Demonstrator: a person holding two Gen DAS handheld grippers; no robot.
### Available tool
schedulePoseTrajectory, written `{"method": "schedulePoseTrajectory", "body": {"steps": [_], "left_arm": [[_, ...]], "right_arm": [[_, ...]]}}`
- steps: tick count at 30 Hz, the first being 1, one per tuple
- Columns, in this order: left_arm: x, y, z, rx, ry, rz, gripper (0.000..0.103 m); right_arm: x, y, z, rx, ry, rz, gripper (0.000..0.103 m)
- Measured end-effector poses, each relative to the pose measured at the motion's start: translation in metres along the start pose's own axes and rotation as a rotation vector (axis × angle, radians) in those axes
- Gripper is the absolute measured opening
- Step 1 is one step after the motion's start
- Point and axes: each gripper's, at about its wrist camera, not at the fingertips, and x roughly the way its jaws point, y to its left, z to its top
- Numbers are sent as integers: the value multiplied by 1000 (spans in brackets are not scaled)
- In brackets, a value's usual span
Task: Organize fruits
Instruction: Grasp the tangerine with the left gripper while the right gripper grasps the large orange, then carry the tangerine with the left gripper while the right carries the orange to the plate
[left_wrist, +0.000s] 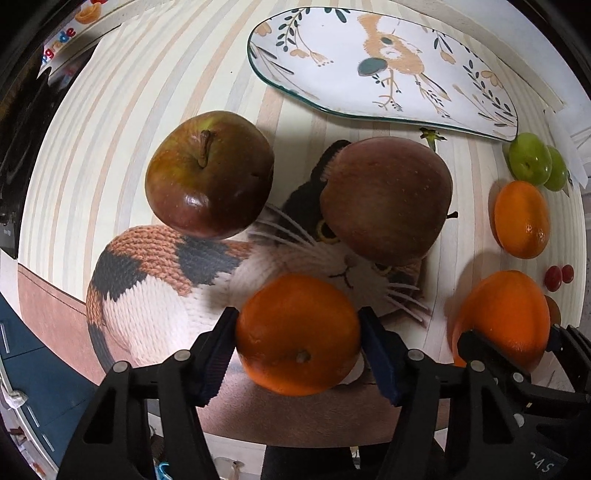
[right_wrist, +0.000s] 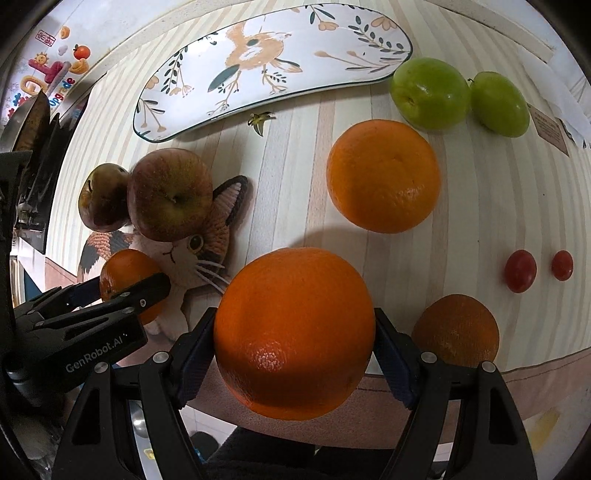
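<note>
My left gripper is shut on a small orange above the cat-print mat; it also shows in the right wrist view. My right gripper is shut on a large orange, seen in the left wrist view too. Two red apples sit on the mat. A loose orange, a darker orange, two green fruits and two cherry tomatoes lie on the striped table.
A long white plate with a bird print lies at the back of the table. The table's front edge runs just below the grippers. A small green stem scrap lies in front of the plate.
</note>
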Motion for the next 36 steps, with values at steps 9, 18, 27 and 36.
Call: {"method": "schedulePoseTrajectory", "body": {"steps": [9,18,27,36], "left_arm": [[-11,4,-26,3,-29,16,62],[-48,6,-49,-5,-110,31,62],[-119,12,-26,-53,-205,6,62],[-132,22,78,-160,-194,-101,62]], "right_arm": [[-5,4,-6,-21,-21,-25,81],[-29,10,-12,-34,-46,19,80],[-91,5,17,-79,-119,102,80],[-111,6,103,-131,-172,129,80]]}}
